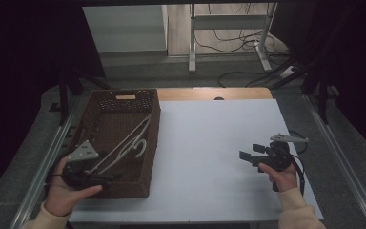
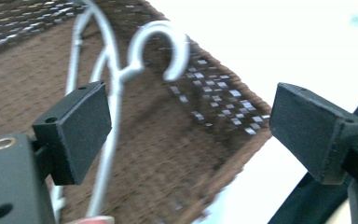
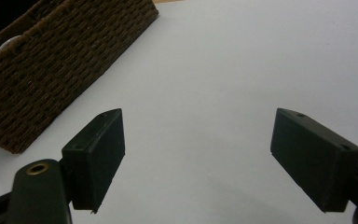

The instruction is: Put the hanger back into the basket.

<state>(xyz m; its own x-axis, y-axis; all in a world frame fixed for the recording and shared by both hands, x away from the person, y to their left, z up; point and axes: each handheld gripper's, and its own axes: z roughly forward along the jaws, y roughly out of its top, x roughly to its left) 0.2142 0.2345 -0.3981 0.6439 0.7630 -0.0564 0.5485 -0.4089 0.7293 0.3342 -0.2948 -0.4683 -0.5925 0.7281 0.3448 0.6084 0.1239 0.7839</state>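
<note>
A pale grey wire clothes hanger [image 1: 124, 145] lies inside a dark brown woven basket [image 1: 106, 186] that stands at the left side of the white table [image 1: 209, 143]. In the high view the hanger runs slantwise, its long thin bars reaching from the near left part of the basket up toward the far right wall, with its curled hook [image 1: 141, 147] near the right wall. The left gripper view gives a closer look: the hanger [image 2: 114, 100] is slender, smooth and light-coloured, its hook [image 2: 168, 49] an open round curl against the brown weave of the basket [image 2: 177, 154], and one bar passes just beside the left pad. The left claw [image 2: 189, 135] is spread wide with nothing between its pads; in the high view the left hand [image 1: 66, 191] holds it over the basket's near left corner. The right claw [image 3: 214, 161] is likewise spread wide and empty, hovering over bare white table well apart from the basket [image 3: 51, 70], held in the right hand [image 1: 281, 176].
</note>
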